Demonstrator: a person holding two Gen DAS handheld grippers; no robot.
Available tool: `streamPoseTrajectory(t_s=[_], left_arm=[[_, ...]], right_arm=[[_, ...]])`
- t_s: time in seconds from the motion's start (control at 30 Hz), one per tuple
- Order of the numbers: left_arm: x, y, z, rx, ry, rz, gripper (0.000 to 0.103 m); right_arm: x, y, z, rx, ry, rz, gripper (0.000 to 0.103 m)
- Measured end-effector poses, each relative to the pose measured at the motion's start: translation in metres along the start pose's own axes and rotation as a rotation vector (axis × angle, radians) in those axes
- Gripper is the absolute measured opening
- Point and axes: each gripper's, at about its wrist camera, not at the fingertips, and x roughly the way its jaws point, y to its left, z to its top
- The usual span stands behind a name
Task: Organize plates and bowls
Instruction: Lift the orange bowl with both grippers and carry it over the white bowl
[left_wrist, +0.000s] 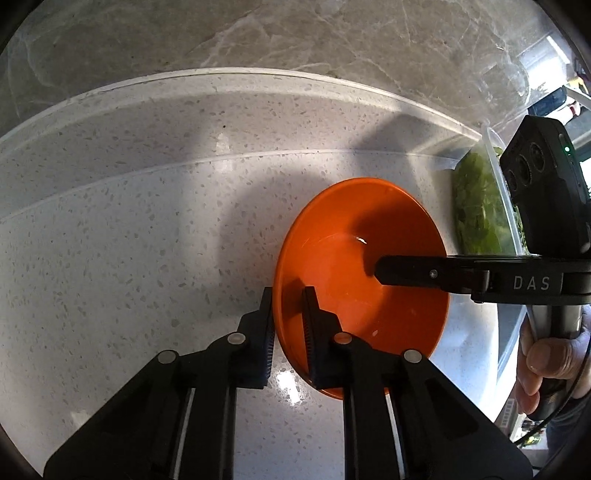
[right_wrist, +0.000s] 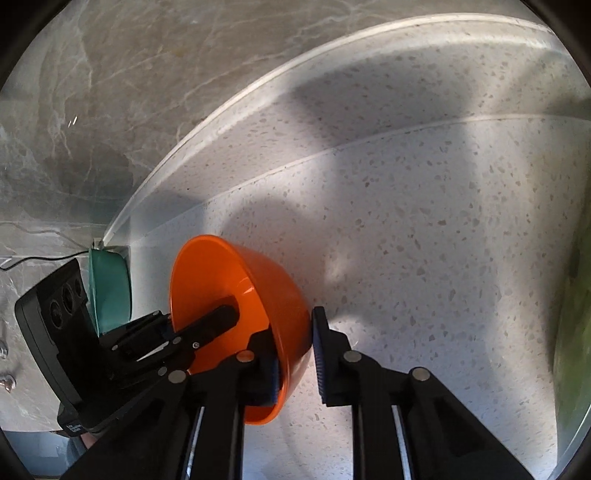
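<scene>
Orange bowl (left_wrist: 354, 266) sits on the speckled countertop (left_wrist: 147, 240), lower centre-right of the left wrist view. Left gripper (left_wrist: 289, 314) and right gripper (right_wrist: 295, 343) each clamp its rim, on opposite sides. Clear container of greens (left_wrist: 476, 206) stands just right; teal bowl (right_wrist: 110, 288) beyond, at the wall.

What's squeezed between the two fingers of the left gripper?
The orange bowl's rim wall, clamped in the left gripper; the left wrist view shows it.
</scene>
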Motion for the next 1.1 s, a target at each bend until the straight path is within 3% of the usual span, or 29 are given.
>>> streamPoseTrajectory(t_s=[0.3, 0.53, 0.77, 1.1], left_arm=[[-0.024, -0.017, -0.009, 0.011, -0.017, 0.015, 0.012], [-0.060, -0.044, -0.030, 0.057, -0.055, 0.020, 0.012], [-0.100, -0.074, -0.063, 0.101, -0.096, -0.003, 0.012], [-0.145, -0.131, -0.133, 0.182, -0.125, -0.046, 0.013]], right_arm=[[-0.020, 0.011, -0.010, -0.029, -0.024, 0.004, 0.017], [-0.051, 0.021, -0.037, -0.052, -0.052, 0.034, 0.018], [-0.092, 0.028, -0.080, -0.076, -0.097, 0.054, 0.020], [-0.148, 0.026, -0.167, -0.095, -0.160, 0.072, 0.024]])
